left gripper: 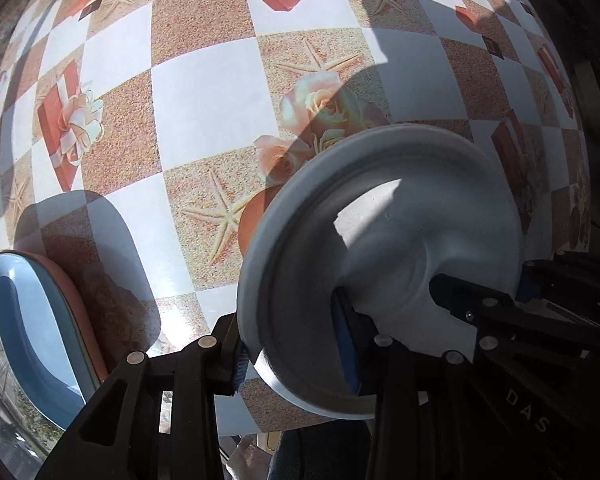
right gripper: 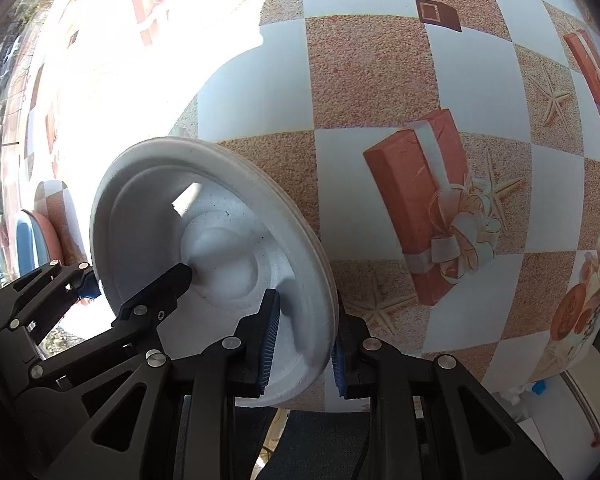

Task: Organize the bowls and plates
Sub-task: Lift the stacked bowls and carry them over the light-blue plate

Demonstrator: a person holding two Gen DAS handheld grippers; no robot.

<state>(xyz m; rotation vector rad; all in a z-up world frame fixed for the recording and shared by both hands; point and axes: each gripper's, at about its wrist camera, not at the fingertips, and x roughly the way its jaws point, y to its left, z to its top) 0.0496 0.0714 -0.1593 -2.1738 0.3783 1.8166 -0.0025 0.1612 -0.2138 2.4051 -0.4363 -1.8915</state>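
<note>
A white bowl (left gripper: 384, 248) is held above the patterned tablecloth by both grippers, one on each side of its rim. My left gripper (left gripper: 296, 356) is shut on the rim's left side, one finger inside the bowl, one outside. My right gripper (right gripper: 304, 344) is shut on the opposite rim of the same bowl (right gripper: 220, 240); it also shows in the left wrist view (left gripper: 480, 300). My left gripper also shows in the right wrist view (right gripper: 88, 284). A blue and orange bowl stack (left gripper: 40, 332) sits at the table's left edge, also seen in the right wrist view (right gripper: 32, 240).
The tablecloth (left gripper: 204, 92) has white and sandy squares with printed gift boxes, roses and starfish. Strong sunlight washes out its far left part (right gripper: 112, 80) in the right wrist view. The table's near edge (right gripper: 540, 372) runs just below the grippers.
</note>
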